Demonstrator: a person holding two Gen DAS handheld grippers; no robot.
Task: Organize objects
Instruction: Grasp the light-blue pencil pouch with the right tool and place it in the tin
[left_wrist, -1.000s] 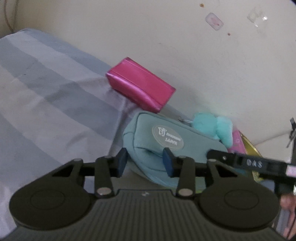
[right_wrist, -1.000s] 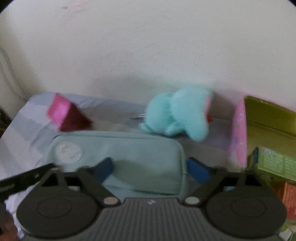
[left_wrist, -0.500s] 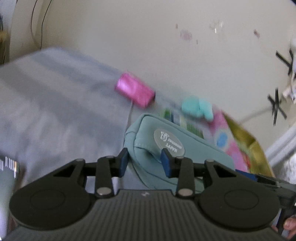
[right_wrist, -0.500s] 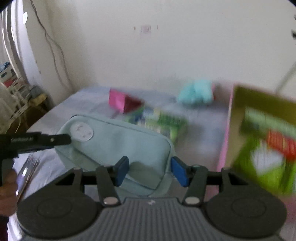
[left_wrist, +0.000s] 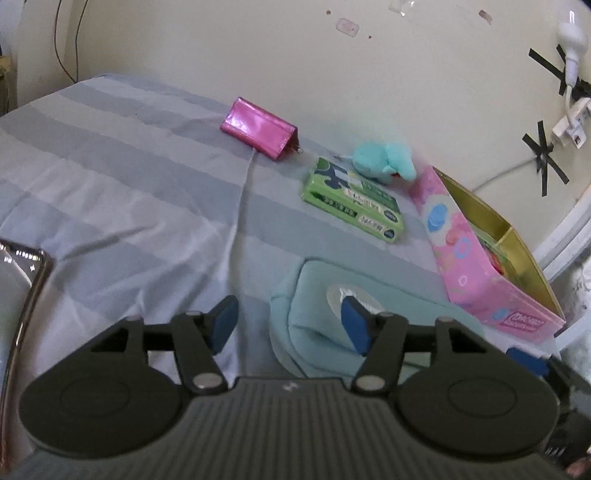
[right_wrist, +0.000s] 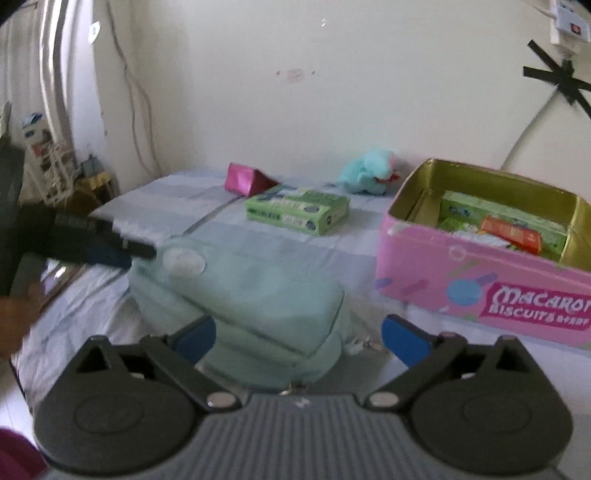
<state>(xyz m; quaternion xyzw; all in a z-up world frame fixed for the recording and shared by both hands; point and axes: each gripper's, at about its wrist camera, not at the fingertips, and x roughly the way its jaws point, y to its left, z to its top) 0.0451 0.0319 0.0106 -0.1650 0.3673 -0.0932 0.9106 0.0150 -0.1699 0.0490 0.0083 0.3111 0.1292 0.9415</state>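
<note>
A pale teal zip pouch (left_wrist: 373, 332) (right_wrist: 243, 291) lies on the striped bed sheet (left_wrist: 122, 192), close to both cameras. My left gripper (left_wrist: 290, 325) straddles the pouch's left end. Its jaws are opening and its left pad stands clear of the fabric. My right gripper (right_wrist: 299, 339) spans the other end. Its jaws are opening wide and its right pad is apart from the pouch. In the right wrist view the left gripper's fingers (right_wrist: 107, 251) reach in beside the pouch's round badge.
A pink biscuit tin (right_wrist: 480, 288) (left_wrist: 465, 258) holding green and orange packs stands right of the pouch. A green pack (right_wrist: 299, 210) (left_wrist: 354, 199), a teal plush toy (right_wrist: 369, 171) (left_wrist: 384, 162) and a magenta purse (right_wrist: 247, 179) (left_wrist: 258, 127) lie nearer the wall. A phone (left_wrist: 18, 280) lies at the left.
Both grippers drew back from the wall carrying the pouch between them. It now rests on the bed in front of the tin, and both sets of jaws have opened off it.
</note>
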